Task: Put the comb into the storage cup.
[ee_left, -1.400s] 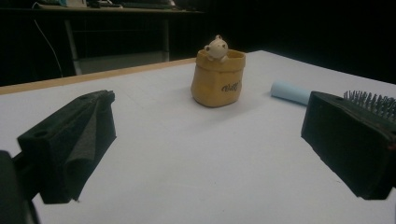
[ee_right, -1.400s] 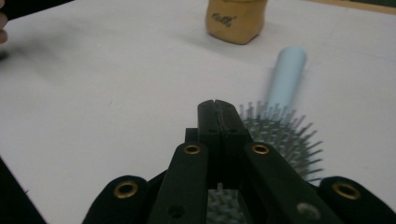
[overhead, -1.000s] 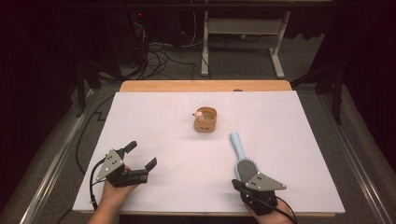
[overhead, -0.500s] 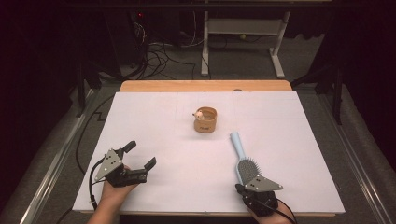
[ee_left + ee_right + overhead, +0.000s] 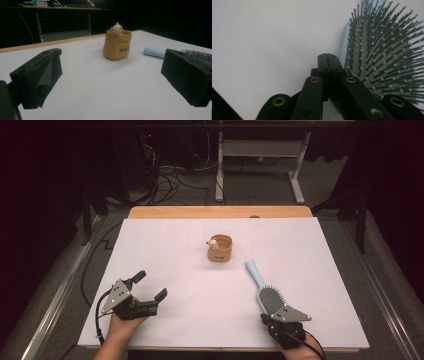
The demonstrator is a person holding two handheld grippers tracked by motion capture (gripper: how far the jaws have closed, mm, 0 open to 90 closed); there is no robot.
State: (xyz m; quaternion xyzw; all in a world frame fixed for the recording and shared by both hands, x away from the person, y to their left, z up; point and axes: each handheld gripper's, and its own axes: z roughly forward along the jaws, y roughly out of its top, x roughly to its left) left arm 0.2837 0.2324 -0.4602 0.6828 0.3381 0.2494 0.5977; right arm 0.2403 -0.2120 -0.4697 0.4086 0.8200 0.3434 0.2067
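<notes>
A light blue hairbrush lies bristles up on the white table cover, its handle pointing toward the far side. My right gripper sits at the near end of the brush head. In the right gripper view its jaws are pressed together with nothing between them, and the brush head lies just to their right. My left gripper rests open near the front left. A tan pouch-shaped cup with a small pale figure on its rim stands mid-table, ahead of the open left gripper.
A bare wooden strip runs along the table's far edge. Beyond it stand a desk frame and loose cables on the floor. The brush handle lies to the right of the pouch.
My right gripper has drawn back slightly toward the near table edge. The brush, the pouch and the left gripper have stayed where they were.
</notes>
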